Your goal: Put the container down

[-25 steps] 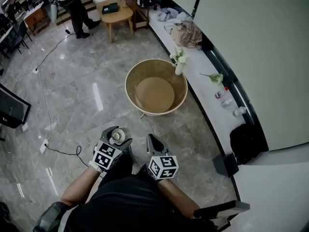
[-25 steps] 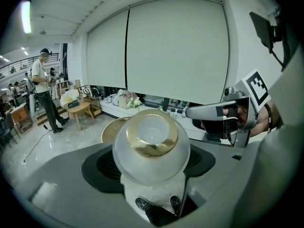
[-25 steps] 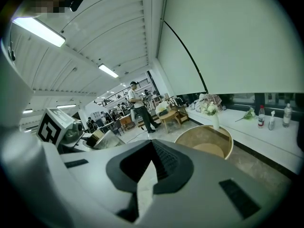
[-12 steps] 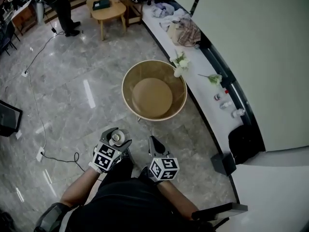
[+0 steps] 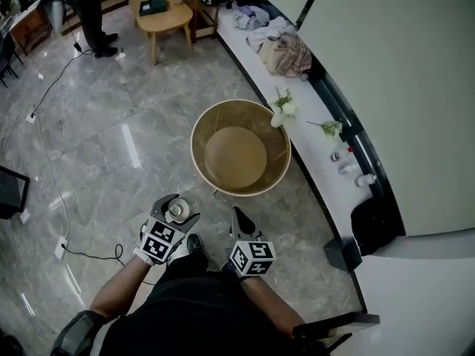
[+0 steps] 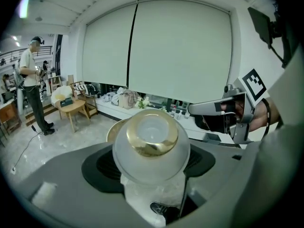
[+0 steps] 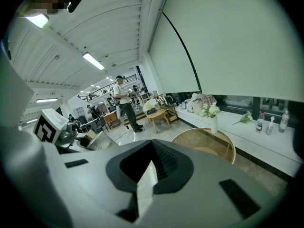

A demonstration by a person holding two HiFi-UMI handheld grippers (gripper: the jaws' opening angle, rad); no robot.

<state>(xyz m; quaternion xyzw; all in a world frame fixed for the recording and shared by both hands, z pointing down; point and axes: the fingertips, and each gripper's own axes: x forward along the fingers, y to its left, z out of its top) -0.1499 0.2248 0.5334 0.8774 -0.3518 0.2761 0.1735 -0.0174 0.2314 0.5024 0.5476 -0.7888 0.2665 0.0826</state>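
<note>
The grey marble floor fills most of the head view. On it a round wooden desk with a raised rim stands beside a long white ledge. The left tool is clamped on a small frosted container with a gold rim, held over the floor on the person's side of the desk, apart from it. The right tool, near it, has its jaws pressed together on nothing.

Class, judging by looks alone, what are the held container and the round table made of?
The container: probably frosted glass or plastic, with a milky translucent body and a shiny gold rim. The round table: likely wood, matte tan with a thin raised wall.
</note>
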